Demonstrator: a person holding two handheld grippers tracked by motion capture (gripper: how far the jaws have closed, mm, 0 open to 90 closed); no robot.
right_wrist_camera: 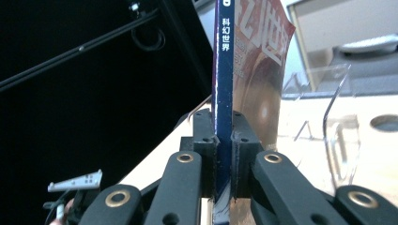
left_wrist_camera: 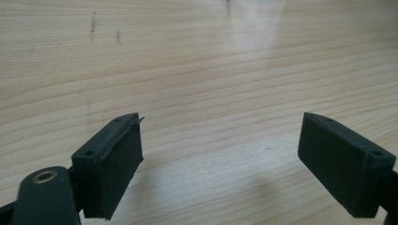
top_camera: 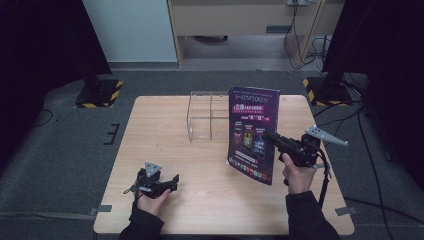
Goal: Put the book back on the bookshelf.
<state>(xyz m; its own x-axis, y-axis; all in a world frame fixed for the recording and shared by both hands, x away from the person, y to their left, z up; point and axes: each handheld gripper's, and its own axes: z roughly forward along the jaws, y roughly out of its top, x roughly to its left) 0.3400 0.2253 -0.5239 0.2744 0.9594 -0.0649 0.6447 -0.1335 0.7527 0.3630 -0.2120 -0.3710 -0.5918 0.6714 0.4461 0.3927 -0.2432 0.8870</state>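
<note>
Near the table's [top_camera: 210, 200] front edge, left gripper [top_camera: 172, 182] gapes empty; right gripper [top_camera: 272, 137] pinches an upright purple magazine [top_camera: 252, 135] beside the empty clear rack [top_camera: 207, 115].

Purple-and-blue printed magazine [top_camera: 252, 134] with dark blue spine, pale wood-grain table [top_camera: 165, 135], clear rack [top_camera: 202, 116].

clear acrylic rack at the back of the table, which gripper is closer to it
Right. The right gripper, clamped on the upright purple magazine, sits just right of the clear acrylic rack; the left gripper, open, rests near the table's front edge, well short of it.
</note>
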